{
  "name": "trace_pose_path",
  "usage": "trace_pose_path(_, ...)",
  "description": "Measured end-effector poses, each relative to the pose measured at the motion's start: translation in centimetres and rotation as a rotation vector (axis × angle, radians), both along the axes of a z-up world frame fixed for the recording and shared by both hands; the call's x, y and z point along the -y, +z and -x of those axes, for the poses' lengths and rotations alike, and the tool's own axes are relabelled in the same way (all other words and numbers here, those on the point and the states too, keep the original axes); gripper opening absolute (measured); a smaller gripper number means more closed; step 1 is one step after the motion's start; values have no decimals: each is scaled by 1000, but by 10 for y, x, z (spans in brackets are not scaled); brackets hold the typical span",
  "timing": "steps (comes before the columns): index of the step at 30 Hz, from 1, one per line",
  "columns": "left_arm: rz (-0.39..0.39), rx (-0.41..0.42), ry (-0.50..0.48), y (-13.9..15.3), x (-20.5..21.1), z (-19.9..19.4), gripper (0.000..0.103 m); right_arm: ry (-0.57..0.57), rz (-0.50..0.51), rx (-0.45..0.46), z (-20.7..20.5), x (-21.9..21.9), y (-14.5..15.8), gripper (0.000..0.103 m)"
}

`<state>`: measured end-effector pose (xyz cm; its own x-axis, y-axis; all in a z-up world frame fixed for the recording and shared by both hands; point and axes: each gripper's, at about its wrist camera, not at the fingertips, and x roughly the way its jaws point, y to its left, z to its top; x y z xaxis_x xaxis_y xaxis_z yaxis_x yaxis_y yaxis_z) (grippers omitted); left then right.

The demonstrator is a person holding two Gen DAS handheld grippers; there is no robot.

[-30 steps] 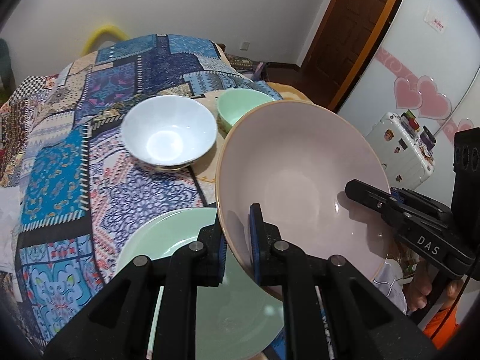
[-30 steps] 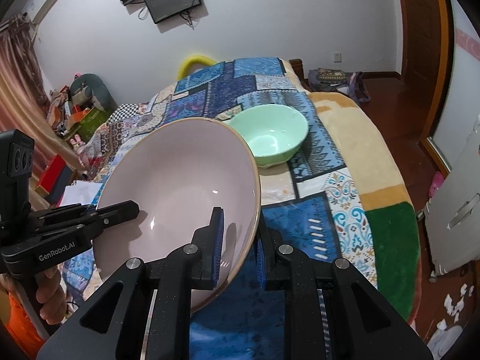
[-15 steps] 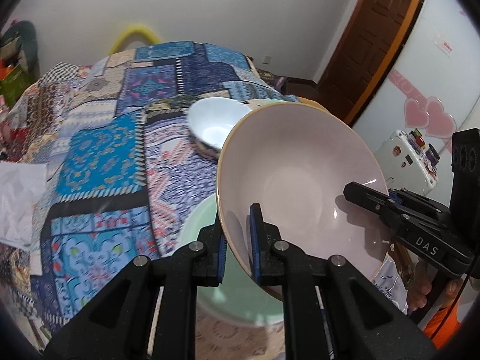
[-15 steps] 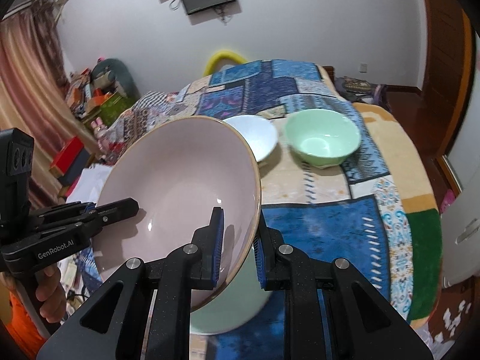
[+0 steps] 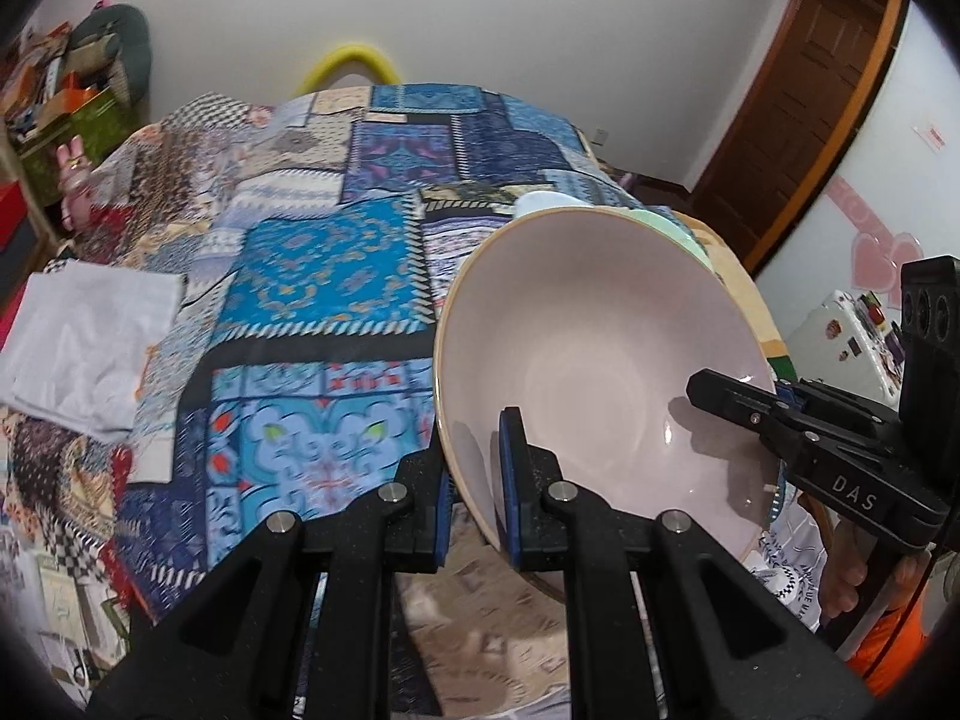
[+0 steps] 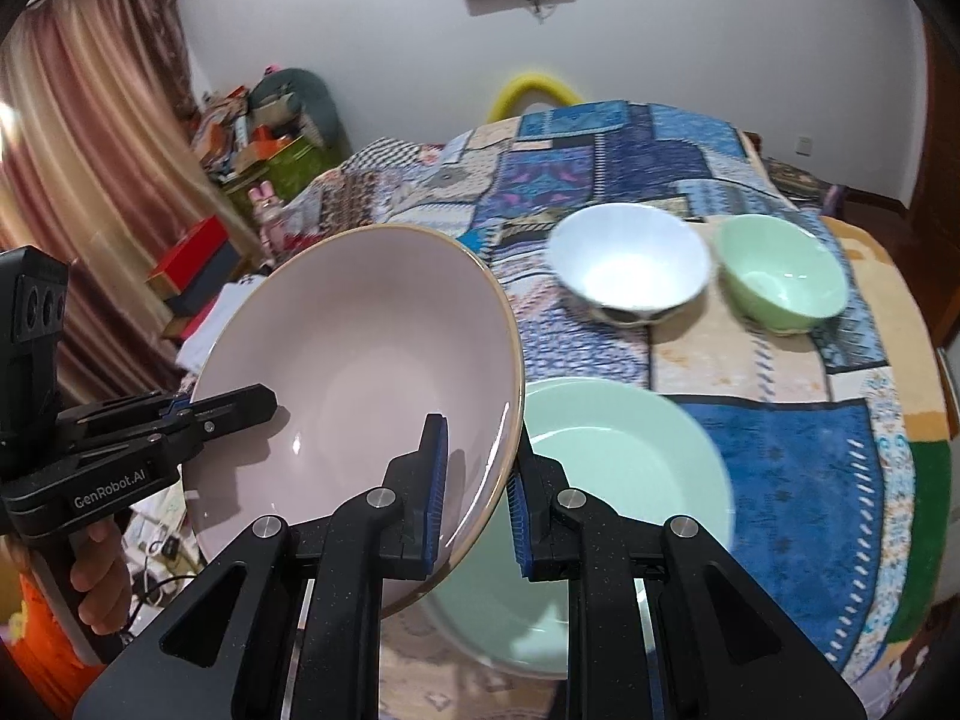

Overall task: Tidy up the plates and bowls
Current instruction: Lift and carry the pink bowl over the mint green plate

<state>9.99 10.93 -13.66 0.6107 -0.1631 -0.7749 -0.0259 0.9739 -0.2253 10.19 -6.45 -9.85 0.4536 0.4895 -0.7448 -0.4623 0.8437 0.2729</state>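
Both grippers hold one large pink plate (image 5: 606,360) in the air above the table; it also shows in the right wrist view (image 6: 360,372). My left gripper (image 5: 477,492) is shut on its near left rim. My right gripper (image 6: 477,492) is shut on the opposite rim and shows in the left wrist view (image 5: 780,414). A pale green plate (image 6: 624,462) lies on the patchwork cloth just right of the pink plate. Behind it stand a white bowl (image 6: 630,264) and a green bowl (image 6: 780,273).
The round table wears a blue patchwork cloth (image 5: 336,276). A folded white cloth (image 5: 84,348) lies at its left edge. A brown door (image 5: 810,96) is at the right. Boxes and clutter (image 6: 252,144) stand along the left wall by a curtain.
Both grippers have carried the pink plate up and to the left. The green plate now shows clear of it on the right, and both bowls have come into the right wrist view.
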Motion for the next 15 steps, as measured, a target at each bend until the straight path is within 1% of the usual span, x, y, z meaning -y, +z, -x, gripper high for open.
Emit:
trace_pose_path(7,6,-23,44,-11,-27,14,13,52,1,-23,4,-30,-9,17)
trace_pose_path(15,25,-70,91,-35,-56,26,13,96,19,-56,9,-58,-24,17)
